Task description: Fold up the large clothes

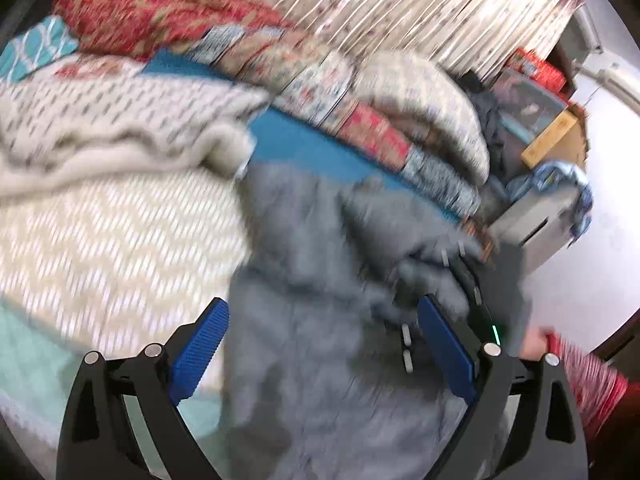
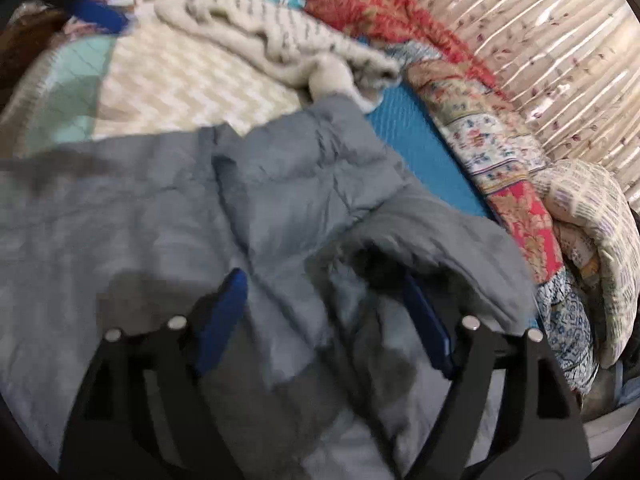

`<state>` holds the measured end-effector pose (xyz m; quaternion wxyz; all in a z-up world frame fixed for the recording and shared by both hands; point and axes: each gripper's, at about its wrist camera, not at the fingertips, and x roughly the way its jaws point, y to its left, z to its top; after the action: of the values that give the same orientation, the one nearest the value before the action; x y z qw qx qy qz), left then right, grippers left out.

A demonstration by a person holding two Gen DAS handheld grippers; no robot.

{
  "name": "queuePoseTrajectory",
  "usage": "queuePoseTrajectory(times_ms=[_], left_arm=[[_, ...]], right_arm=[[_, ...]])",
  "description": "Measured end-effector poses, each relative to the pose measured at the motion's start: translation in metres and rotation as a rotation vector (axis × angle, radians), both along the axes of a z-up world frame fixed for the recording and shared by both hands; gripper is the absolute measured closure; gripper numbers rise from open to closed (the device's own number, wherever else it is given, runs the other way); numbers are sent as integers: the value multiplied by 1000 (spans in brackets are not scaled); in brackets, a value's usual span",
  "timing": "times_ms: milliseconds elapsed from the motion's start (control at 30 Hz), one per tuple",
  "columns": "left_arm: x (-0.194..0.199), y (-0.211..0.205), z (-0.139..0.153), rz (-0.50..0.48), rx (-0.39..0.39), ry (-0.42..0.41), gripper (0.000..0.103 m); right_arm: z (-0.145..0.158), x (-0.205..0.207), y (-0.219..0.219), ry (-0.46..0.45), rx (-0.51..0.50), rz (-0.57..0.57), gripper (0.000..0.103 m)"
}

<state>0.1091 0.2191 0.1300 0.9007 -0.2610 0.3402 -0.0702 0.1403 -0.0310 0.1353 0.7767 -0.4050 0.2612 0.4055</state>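
1. Bed (image 2: 180, 84) with cream chevron cover, fills 9 to 12 o'clock.
2. Pleated floral curtain (image 2: 540, 40) at 1 to 2 o'clock.
3. White floor (image 1: 592, 260) at 3 o'clock, left view.
4. Motion blur throughout.

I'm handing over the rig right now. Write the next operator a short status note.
Left tool: open, fingers either side of the grey quilted puffer garment, not gripping.
Right tool: open over the same garment; its right finger sits under a raised fold.
The garment lies rumpled on the bed, across the cream chevron bedspread and the blue mat.
Done: no neat fold visible.
Left: grip, flatten, fold.
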Motion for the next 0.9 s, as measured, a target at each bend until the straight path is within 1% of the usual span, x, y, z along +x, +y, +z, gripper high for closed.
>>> queuePoseTrajectory(times_ms=[33, 67, 100, 133, 200, 233, 267, 300, 333, 367, 400, 433, 467, 533, 567, 633, 667, 700, 767, 800, 833, 867, 900], left_arm=[[8, -6, 6, -12, 10, -20, 103], [20, -17, 15, -45, 27, -44, 103], [23, -28, 20, -81, 38, -62, 103], [30, -39, 25, -124, 49, -77, 103], [44, -76, 29, -259, 79, -99, 103], [49, -94, 29, -320, 95, -105, 103], [57, -119, 26, -406, 119, -111, 103], [61, -132, 22, -456, 132, -114, 103], [66, -149, 17, -512, 143, -113, 103], [78, -169, 10, -569, 144, -99, 103], [88, -181, 3, -595, 140, -85, 103], [101, -195, -6, -622, 136, -62, 103], [116, -207, -16, -632, 142, -42, 103], [133, -220, -31, -632, 153, -17, 103], [141, -224, -38, -621, 171, -9, 103], [163, -227, -48, -539, 243, -6, 103], [167, -222, -49, -496, 257, -8, 103], [175, -211, -48, -424, 259, -11, 103], [181, -181, -43, -304, 215, -17, 103], [178, -155, -40, -220, 177, -21, 103], [175, -140, -39, -172, 169, -21, 103], [169, -117, -41, -107, 156, -10, 103], [166, -104, -43, -66, 141, -1, 103]], right_arm=[[4, -3, -5, 0, 7, -9, 27], [11, -7, -25, 12, 37, -44, 27], [14, -6, -38, 22, 62, -75, 27], [18, -2, -53, 38, 99, -127, 27], [27, 14, -97, 94, 197, -278, 27], [31, 25, -121, 127, 259, -369, 33], [34, 34, -139, 157, 308, -436, 42], [36, 52, -173, 223, 399, -554, 48], [35, 65, -196, 269, 460, -636, 58], [34, 78, -215, 310, 506, -708, 66], [33, 91, -229, 339, 544, -759, 68], [33, 97, -236, 356, 573, -779, 71], [33, 109, -244, 388, 620, -794, 71], [29, 128, -245, 440, 667, -808, 71], [28, 135, -243, 458, 671, -813, 71], [11, 155, -236, 496, 644, -855, 71], [5, 160, -234, 501, 629, -874, 71], [-5, 166, -236, 493, 607, -914, 71], [-19, 174, -248, 479, 589, -989, 72], [-24, 175, -253, 480, 589, -1009, 72], [-29, 178, -257, 475, 584, -1036, 72], [-36, 181, -264, 473, 578, -1058, 72], [-41, 183, -268, 474, 577, -1069, 72]])
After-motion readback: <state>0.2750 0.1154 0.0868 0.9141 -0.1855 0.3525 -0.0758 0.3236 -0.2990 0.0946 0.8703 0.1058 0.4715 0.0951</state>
